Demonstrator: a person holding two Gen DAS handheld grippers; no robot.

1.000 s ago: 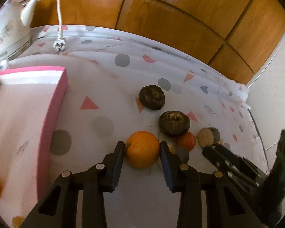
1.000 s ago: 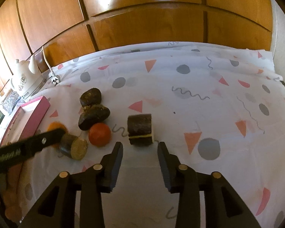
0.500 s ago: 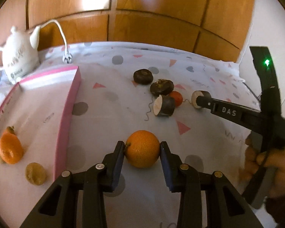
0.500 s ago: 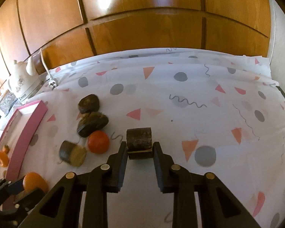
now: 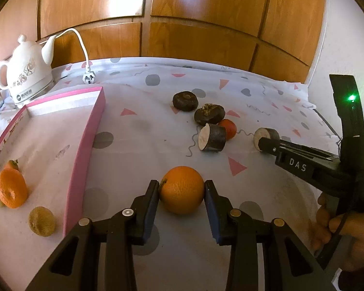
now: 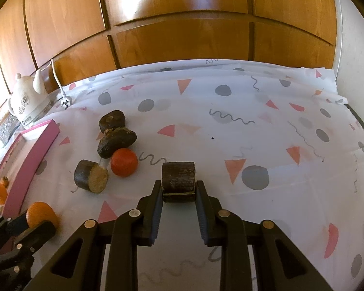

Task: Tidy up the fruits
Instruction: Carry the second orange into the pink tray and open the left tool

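clamping a dark cut log (image 6: 178, 178) lying crosswise, right gripper (image 6: 178, 191); left gripper (image 5: 181, 194) grips orange (image 5: 182, 189).

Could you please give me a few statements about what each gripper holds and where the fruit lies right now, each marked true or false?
1. The left gripper has its jaws closed on an orange. True.
2. The right gripper is open and holds nothing. False: its jaws clamp a dark cut cylinder piece.
3. The pink tray already holds an orange fruit. True.
4. The small red fruit lies inside the tray. False: it sits on the tablecloth beside the dark pieces.
5. A white kettle stands behind the tray. True.
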